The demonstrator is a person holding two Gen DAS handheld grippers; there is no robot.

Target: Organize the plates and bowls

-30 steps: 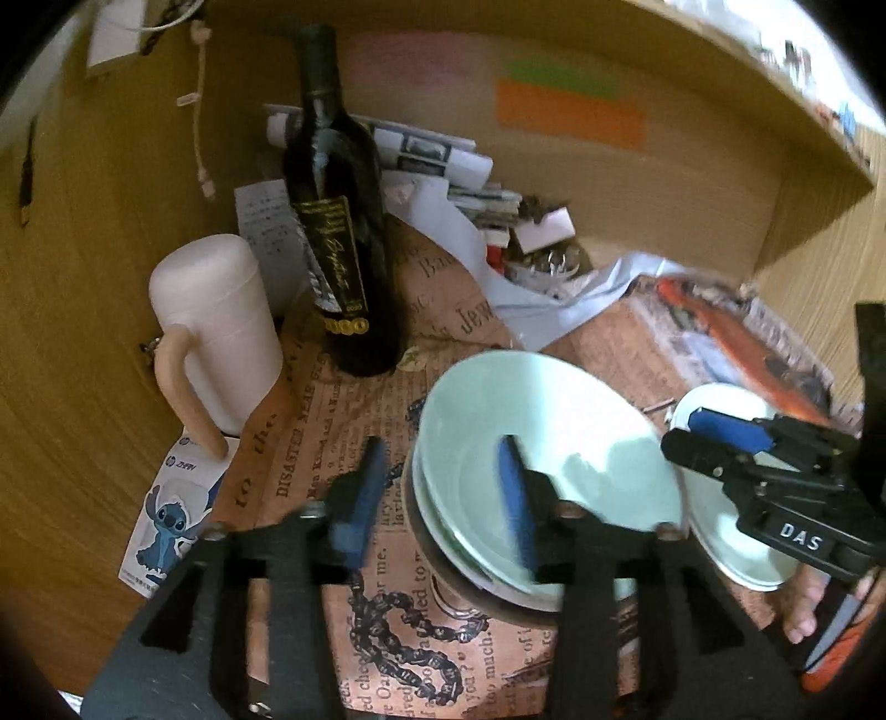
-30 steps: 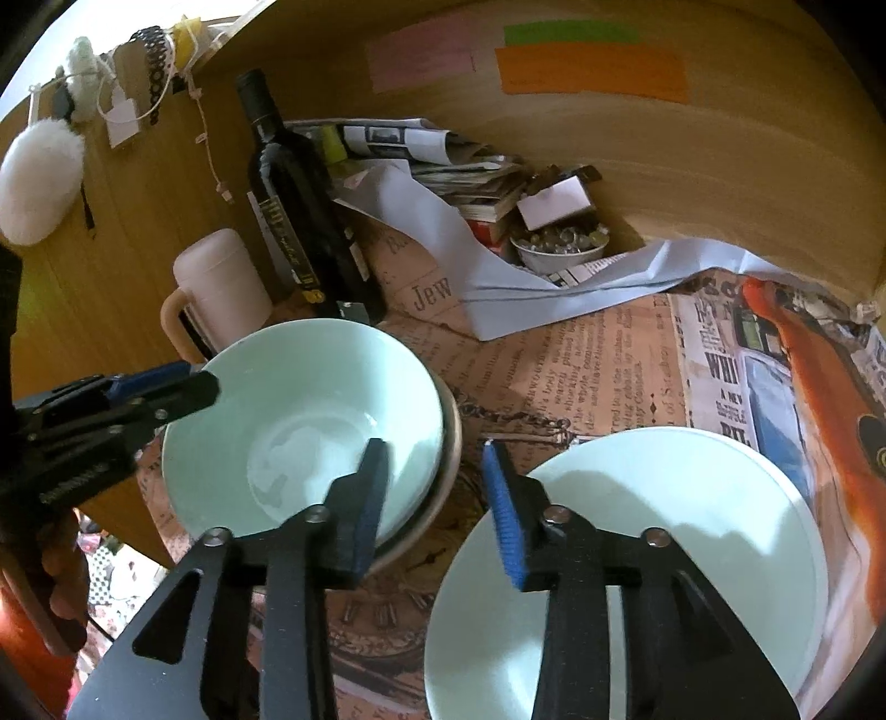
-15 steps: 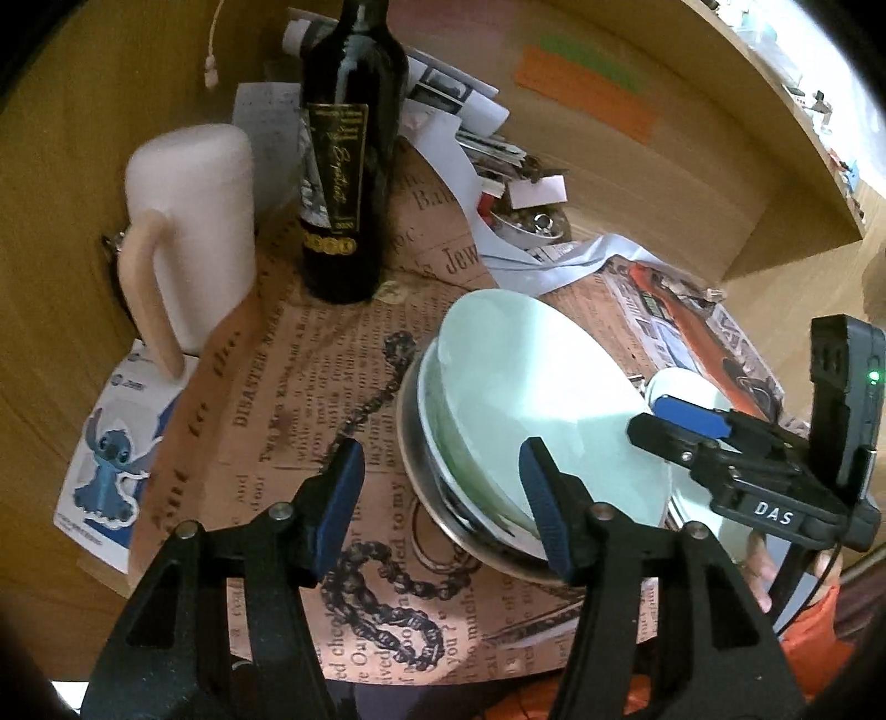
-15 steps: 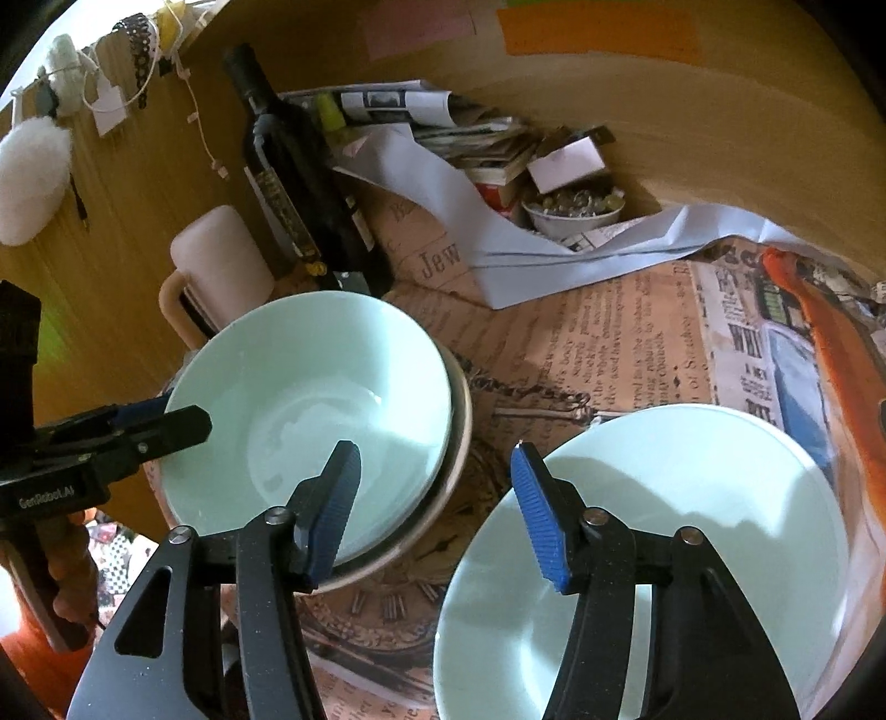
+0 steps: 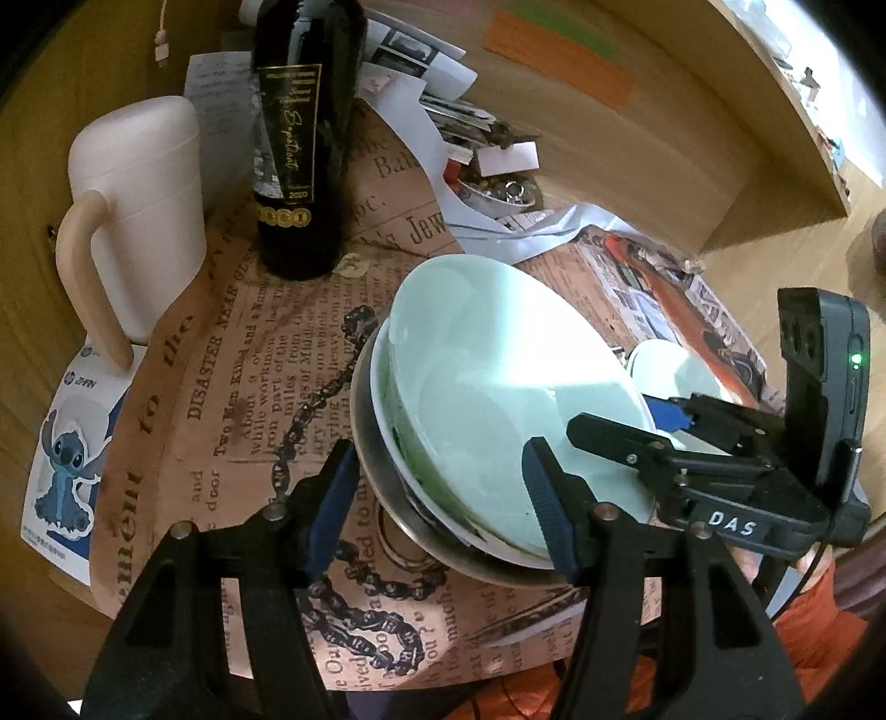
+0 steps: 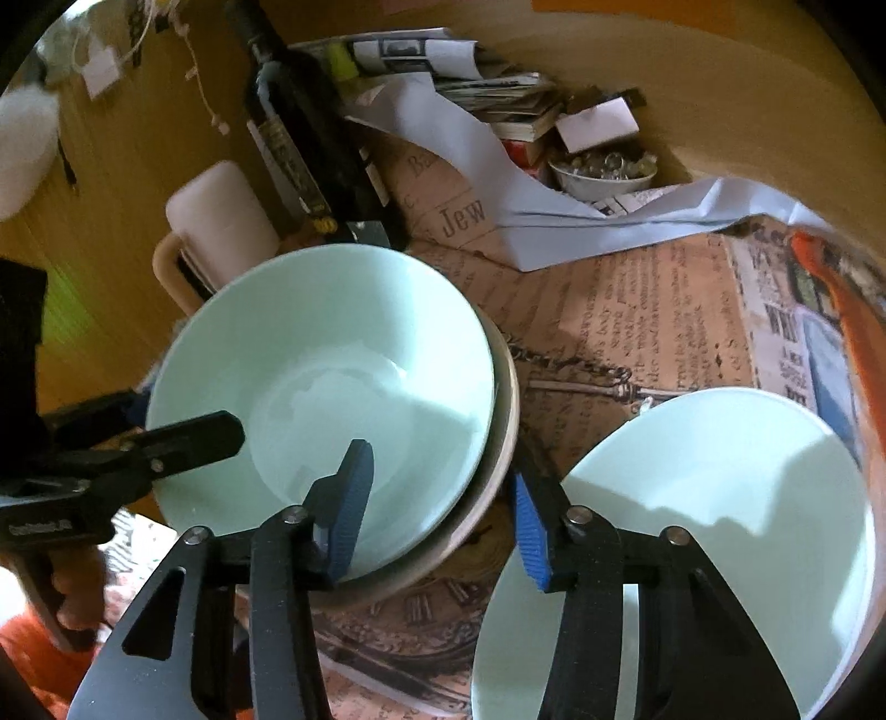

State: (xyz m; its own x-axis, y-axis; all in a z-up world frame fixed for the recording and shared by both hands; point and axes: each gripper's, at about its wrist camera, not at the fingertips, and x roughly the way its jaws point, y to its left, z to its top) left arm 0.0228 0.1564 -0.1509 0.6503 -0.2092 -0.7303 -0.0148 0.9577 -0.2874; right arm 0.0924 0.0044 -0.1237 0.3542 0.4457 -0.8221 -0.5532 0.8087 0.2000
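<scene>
Two hand-held grippers hang over a worktop [image 5: 764,183] of pale wood, where printed paper lies under the crockery. The left hand-held gripper [image 5: 437,498] is spread wide, its blue-padded fingers straddling the near rim of a stack, gripping nothing. The right hand-held gripper [image 6: 443,509] is likewise spread, one finger over the bowl's inside, the other beyond its rim, with nothing pinched; its body carries the white letters "DAS" in the left wrist view [image 5: 731,520].

The stack holds a mint-green bowl [image 6: 326,376] nested on at least one white dish and a darker, wider plate [image 5: 382,498]; the exact count of pieces beneath cannot be told. A second mint-green bowl [image 6: 720,509] sits apart to the right, just beside the stack.

The brown newsprint sheet [image 5: 221,387] reads "DISASTER NEAR", with "Jew" visible nearer the back, and shows a printed chain. One dark wine bottle [image 5: 302,138] stands upright behind the stack, its black label bearing gold script, "2000" and a row of gold medals. One cream lidded mug [image 5: 138,216] with a tan handle stands left of the bottle. A blue cartoon-creature sticker card [image 5: 66,454] lies at the worktop's left edge. One small white dish of trinkets [image 6: 603,171] sits at the back amid folded papers [image 6: 493,94]. Orange and green notes [image 5: 559,52] are stuck on the rear wall.
</scene>
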